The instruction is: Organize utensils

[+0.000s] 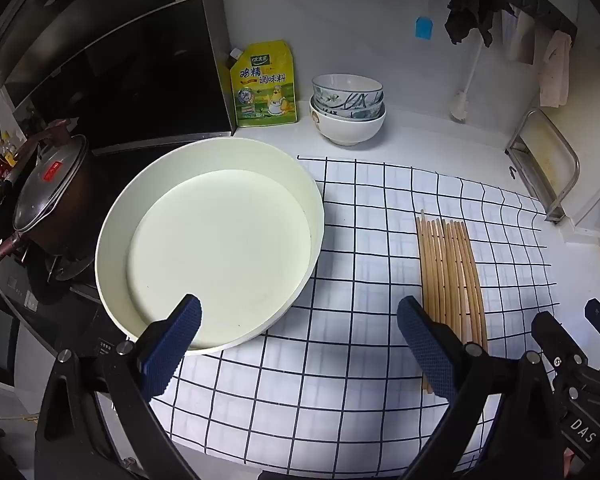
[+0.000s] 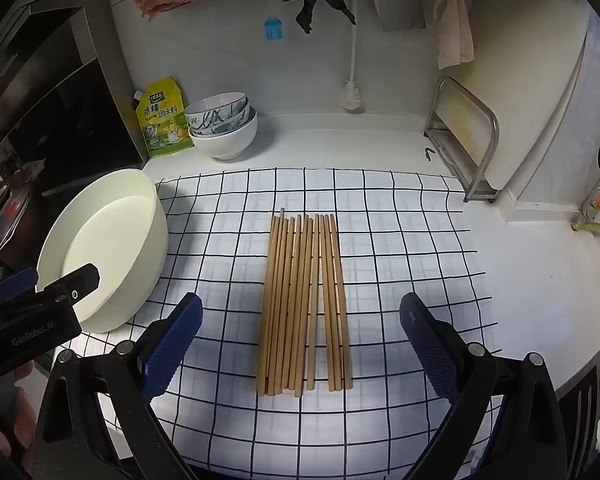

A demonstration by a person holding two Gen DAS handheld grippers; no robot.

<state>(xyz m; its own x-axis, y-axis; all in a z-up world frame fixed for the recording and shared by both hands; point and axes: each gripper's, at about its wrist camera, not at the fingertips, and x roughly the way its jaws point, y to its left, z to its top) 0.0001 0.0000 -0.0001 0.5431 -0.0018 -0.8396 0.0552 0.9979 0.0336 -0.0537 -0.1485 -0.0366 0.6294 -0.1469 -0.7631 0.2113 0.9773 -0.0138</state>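
Far left, over the stove: a dark lidded pot (image 1: 50,196), no part of the job. Next along, straddling the edge of the checked cloth (image 1: 340,360): a round cream tray (image 1: 112,240), shallow-walled and holding nothing, judged the likely home for the utensils. Poised above its near rim: the left gripper (image 1: 300,344), angled down at the counter, blue pads spread wide, nothing between them and nothing touched.

Behind the tray, against the wall: a yellow seasoning pouch (image 1: 265,82) and a stack of bowls (image 1: 347,108), close beside each other.

Centre of the cloth in the right wrist view: a bundle of wooden chopsticks (image 2: 304,304), lying flat, roughly parallel, tips towards the back wall, a few slightly crossed near the far end. Well apart from the tray, with bare cloth between. Directly behind their near ends: the right gripper (image 2: 302,344), also angled down, pads spread as wide as the bundle and clear of it, holding nothing.

Far right: a metal rack (image 2: 466,140) at the wall, uninvolved.

Step in hand, by judgement: the approach before the first pickup, with no chopstick lifted yet and the tray unfilled. Next move likely for the right gripper: lowering over the sticks and closing across them near mid-length, low enough to catch thin round shafts, gently enough to avoid rolling or scattering them, then carrying leftwards to the tray.
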